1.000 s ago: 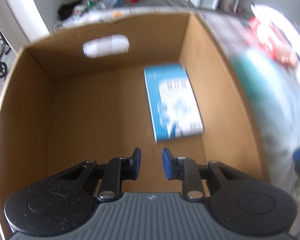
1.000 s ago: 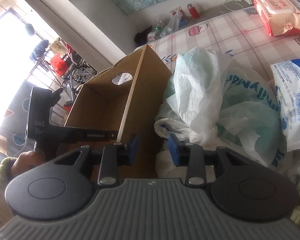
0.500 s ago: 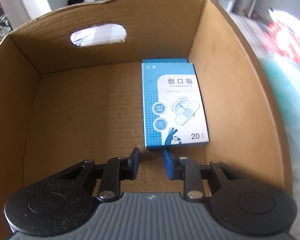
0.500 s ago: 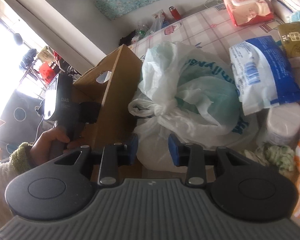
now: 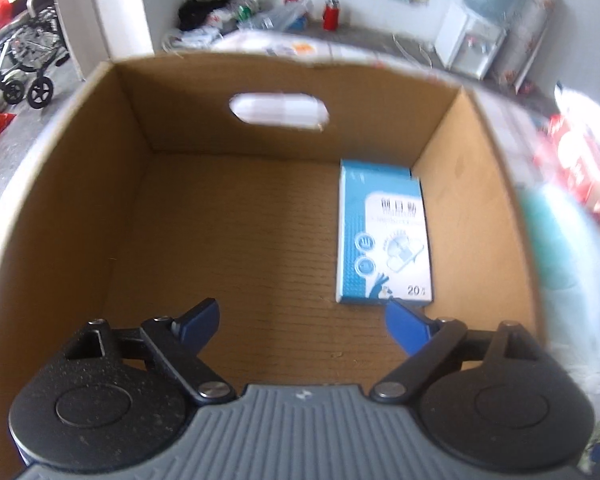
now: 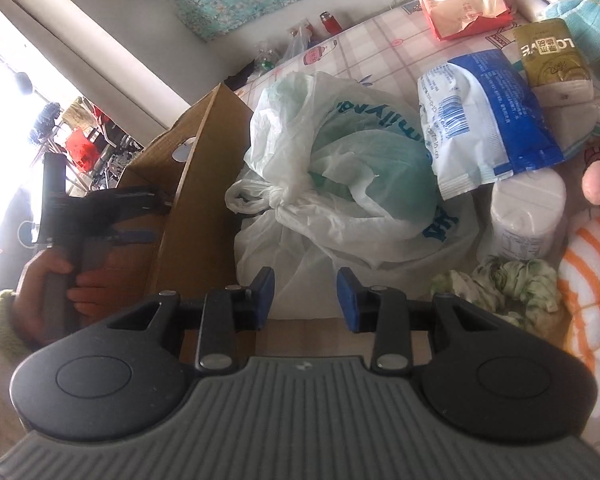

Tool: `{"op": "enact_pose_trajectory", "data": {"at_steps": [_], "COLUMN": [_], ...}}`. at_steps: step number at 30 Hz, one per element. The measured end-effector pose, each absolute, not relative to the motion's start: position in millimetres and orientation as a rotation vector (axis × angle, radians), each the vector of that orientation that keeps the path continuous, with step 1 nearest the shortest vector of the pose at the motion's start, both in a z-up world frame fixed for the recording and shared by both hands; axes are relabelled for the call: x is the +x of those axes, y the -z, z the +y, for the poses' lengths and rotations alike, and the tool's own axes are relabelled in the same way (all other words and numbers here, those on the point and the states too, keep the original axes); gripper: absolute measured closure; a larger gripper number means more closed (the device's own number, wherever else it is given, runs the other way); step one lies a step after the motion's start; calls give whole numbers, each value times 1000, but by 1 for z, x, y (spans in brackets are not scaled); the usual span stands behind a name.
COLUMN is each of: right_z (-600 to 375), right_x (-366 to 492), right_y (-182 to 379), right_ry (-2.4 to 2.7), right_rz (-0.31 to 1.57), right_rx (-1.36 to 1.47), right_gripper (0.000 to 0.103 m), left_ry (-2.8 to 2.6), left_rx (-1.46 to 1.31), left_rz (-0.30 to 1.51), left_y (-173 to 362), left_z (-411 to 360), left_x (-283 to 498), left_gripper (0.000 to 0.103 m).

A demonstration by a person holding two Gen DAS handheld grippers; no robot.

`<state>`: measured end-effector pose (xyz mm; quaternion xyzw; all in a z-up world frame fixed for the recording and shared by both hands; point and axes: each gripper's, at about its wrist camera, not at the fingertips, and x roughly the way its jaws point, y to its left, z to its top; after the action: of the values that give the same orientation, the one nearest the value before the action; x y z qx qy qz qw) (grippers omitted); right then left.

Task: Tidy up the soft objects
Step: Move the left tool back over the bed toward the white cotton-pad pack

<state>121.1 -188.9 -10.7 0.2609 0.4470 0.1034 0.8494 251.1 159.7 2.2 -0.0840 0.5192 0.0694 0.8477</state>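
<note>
We have the left gripper (image 5: 300,320) hanging over the cardboard box (image 5: 180,220), its jaws spread wide with nothing between them; they have just been opening. The blue carton (image 5: 384,236) lies flat on the box floor at about two o'clock from the jaws, tucked beside the right wall, and the right blue pad (image 5: 406,330) looks very close to the carton's near edge (touching or just clear, we cannot tell).

Our right gripper (image 6: 304,294) points at the knotted plastic bag (image 6: 340,184), which sits just beside the box's outer wall. Its jaws stand partly apart and hold nothing; the bag is at twelve o'clock, beyond the pads. Around it, from one to three o'clock, lie a blue-and-white pouch (image 6: 484,128), a white tub (image 6: 526,216), a green scrunchie (image 6: 504,284) and an orange-striped cloth (image 6: 588,292).

Trouble from here, as we judge it:
- The bag is slack and slippery, so a pinch on loose film could slide out during the lift; the knot looks the safer hold.
- The jaw gap is narrow for so bulky a bag, so pushing in as it stands may shove the bag into the tub or pouch.
- The left gripper's pad could nudge the carton if it swings right.
- Both hands meet at the box wall, so they could clash there.
</note>
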Motion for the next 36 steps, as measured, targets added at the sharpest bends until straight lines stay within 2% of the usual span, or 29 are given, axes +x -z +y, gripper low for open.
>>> {"op": "enact_pose_trajectory", "data": {"at_steps": [4,10,16,28,33,36], "right_z": [-196,-213,-245,-340,-388,-407], "right_x": [115,101,85,81,102,116], "right_y": [9,-8,-20,-42,-40,-35], "right_ry": [-213,-178,-109,49,105,117], "right_rz": [932,863,791,715,734,750], "right_rx": [540,502,465,427,469,498], "right_gripper": [69,69,67,66,66,66], "left_ry": [-130,-5,181,448,466,476], "left_rx": [-220,-310,-244,-52,-12,-12], "left_rz": [983,795,714,760,800,836], "left_y": [-43,-100,-126,-95,-76,-62], "left_z": [168,155,77,-109,-145,-157], "left_x": [226,190,170,200,223,237], "left_gripper": [5,4,3,6,14,24]}}
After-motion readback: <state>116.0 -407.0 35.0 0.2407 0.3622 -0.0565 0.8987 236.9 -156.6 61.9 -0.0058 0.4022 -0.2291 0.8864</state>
